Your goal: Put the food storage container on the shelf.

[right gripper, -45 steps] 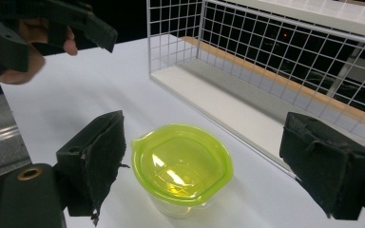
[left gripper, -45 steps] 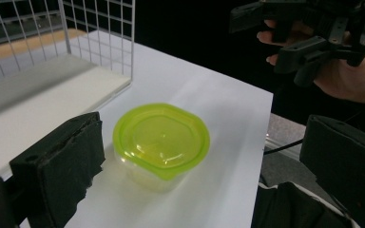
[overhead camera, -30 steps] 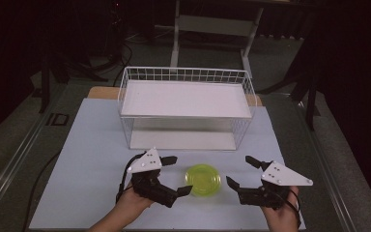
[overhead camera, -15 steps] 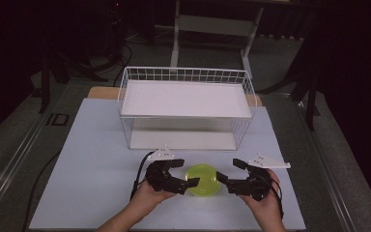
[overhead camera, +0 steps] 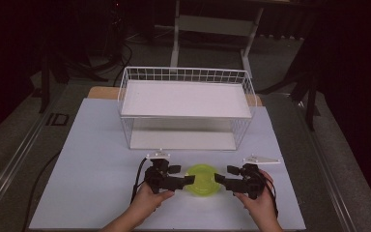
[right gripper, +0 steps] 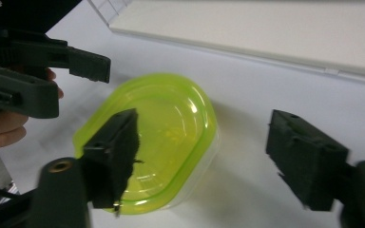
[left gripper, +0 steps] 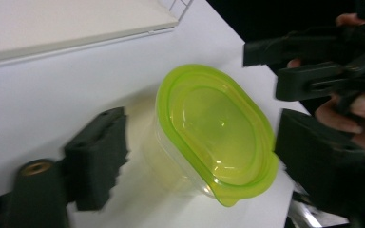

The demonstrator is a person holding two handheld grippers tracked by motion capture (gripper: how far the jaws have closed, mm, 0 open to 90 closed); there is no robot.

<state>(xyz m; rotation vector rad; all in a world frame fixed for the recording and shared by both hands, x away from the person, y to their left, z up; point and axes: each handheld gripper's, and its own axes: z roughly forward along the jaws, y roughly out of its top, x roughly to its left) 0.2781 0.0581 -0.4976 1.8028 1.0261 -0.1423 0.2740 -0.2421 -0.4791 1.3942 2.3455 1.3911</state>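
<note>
The left gripper (overhead camera: 186,180) and right gripper (overhead camera: 221,179) both stand with jaws apart, flanking a lidded plastic container (overhead camera: 202,179) that sits on the bench (overhead camera: 92,145) near the person's edge, in front of a white wire basket shelf (overhead camera: 186,96). With its clear thin walls and green snap lid, the container looks light, slightly flexible and slippery. A squeeze across the narrow sides just below the lid rim should hold best.
</note>
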